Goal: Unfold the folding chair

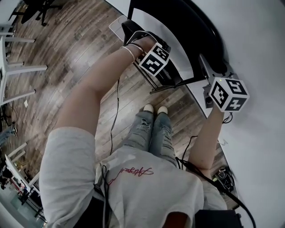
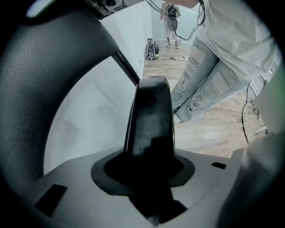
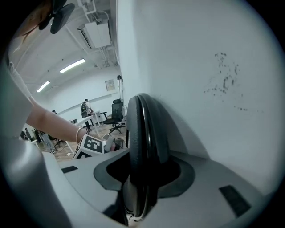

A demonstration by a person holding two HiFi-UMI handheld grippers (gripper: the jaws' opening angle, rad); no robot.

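Note:
The black folding chair [image 1: 196, 26] stands folded against a white wall. In the head view my left gripper [image 1: 150, 55], with its marker cube, is at the chair's lower left part. The left gripper view shows a black padded panel [image 2: 150, 120] edge-on, running down between the jaws, with my left gripper [image 2: 151, 180] shut on it. My right gripper [image 1: 220, 89] is at the chair's right side. In the right gripper view the rounded padded rim of the chair [image 3: 143, 133] fills the slot of my right gripper [image 3: 142, 180], which is shut on it.
The wood floor [image 1: 67, 53] carries loose cables [image 1: 116, 102]. White table legs [image 1: 20, 69] and a black office chair [image 1: 40, 9] stand at the far left. The person's shoes [image 1: 155, 108] are just in front of the chair legs [image 1: 167, 84]. A small device [image 1: 222, 176] lies by the wall.

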